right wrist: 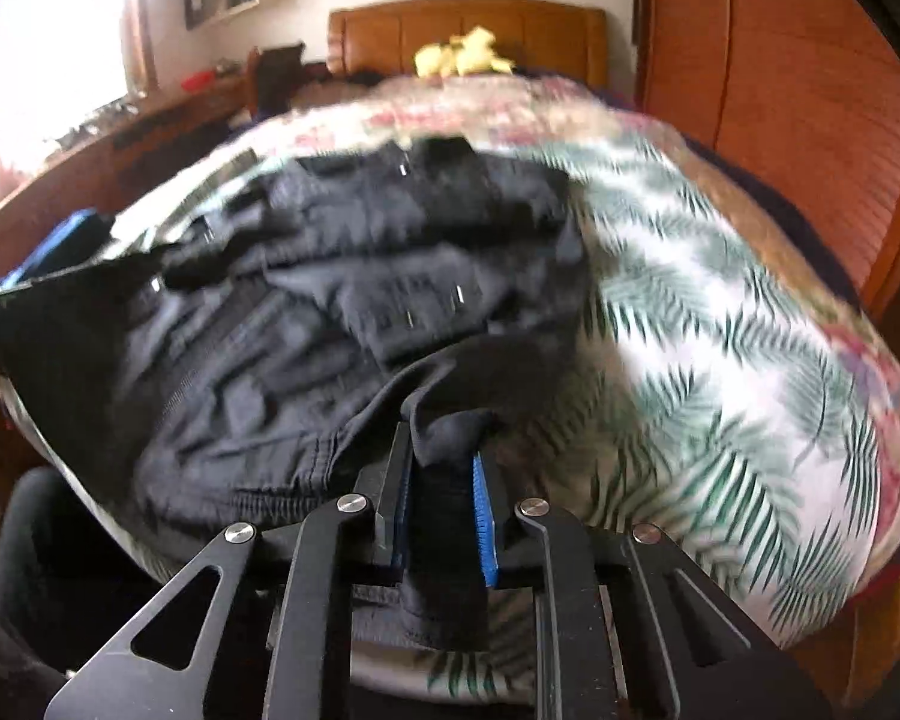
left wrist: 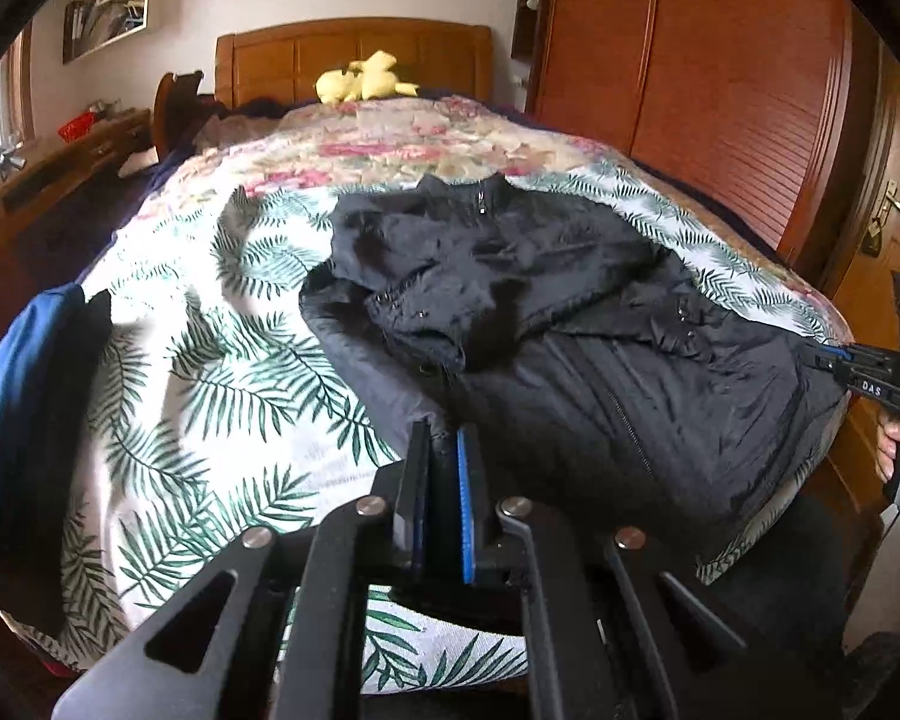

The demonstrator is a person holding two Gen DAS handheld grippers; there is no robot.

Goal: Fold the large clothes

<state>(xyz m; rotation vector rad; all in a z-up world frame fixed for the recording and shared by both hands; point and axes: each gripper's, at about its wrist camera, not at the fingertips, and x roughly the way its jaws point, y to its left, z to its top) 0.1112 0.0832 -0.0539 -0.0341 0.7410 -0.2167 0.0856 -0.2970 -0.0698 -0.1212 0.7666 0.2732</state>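
Bed (left wrist: 198,372) holds my half-folded black jacket (left wrist: 558,324); sleeves are in, bottom fold is left. Both my jaws pinch its hem.

— What sort of place is this?

— A bedroom in a home. Straight ahead of the left claw (left wrist: 444,450) lies a bed (left wrist: 222,360) under a palm-leaf sheet, with a flowered quilt (left wrist: 390,144) farther up.

— And beyond that?

— A wooden headboard (left wrist: 354,54) at the far end, with a yellow soft toy (left wrist: 363,79) resting against it.

— Anything to the sides?

— Off to the claw's right, a tall wooden wardrobe (left wrist: 720,72) with slatted doors, then a door with a brass handle (left wrist: 885,210). To the left, a long wooden surface (left wrist: 60,174) strewn with small things under a bright window, and wall shelves (left wrist: 111,6) above it.
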